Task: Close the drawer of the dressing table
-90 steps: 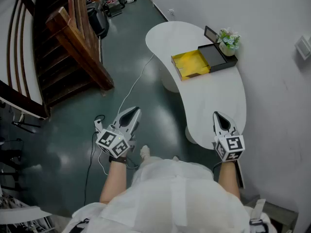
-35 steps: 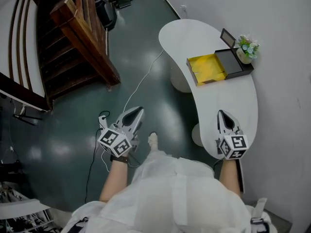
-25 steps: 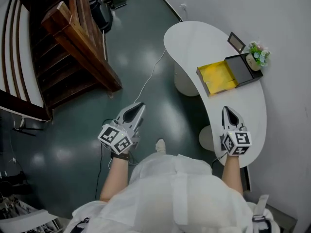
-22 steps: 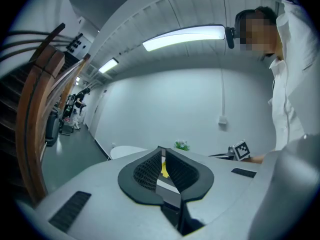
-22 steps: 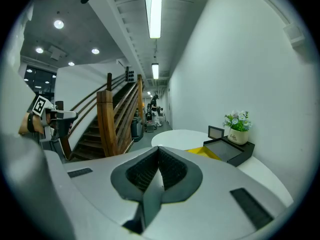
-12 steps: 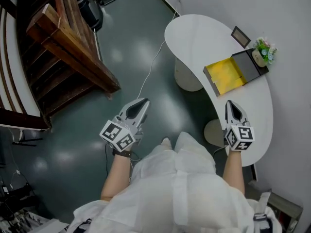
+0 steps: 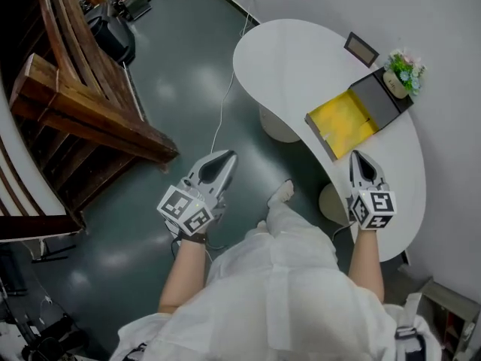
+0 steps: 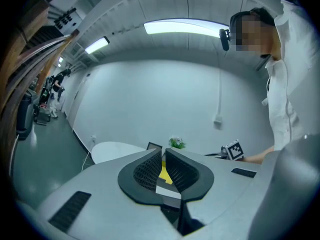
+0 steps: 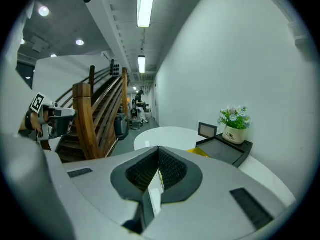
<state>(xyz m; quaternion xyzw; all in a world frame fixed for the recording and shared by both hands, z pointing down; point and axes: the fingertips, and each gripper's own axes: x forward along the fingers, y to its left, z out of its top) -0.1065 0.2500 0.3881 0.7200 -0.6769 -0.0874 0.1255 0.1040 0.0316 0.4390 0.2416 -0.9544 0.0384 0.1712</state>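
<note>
At upper right of the head view, the yellow drawer (image 7: 342,122) still gapes open, untouched; left gripper (image 7: 225,158) and right gripper (image 7: 357,156) approach empty, jaws together.

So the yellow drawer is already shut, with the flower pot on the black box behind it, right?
Not shut: the head view shows the yellow drawer pulled out of the black box. The flower pot does stand on that box.

White smock (image 7: 285,292), grey left gripper (image 7: 225,156) and right gripper (image 7: 355,156), black ribbed jaws, black-and-white marker cubes (image 7: 185,210)
</note>
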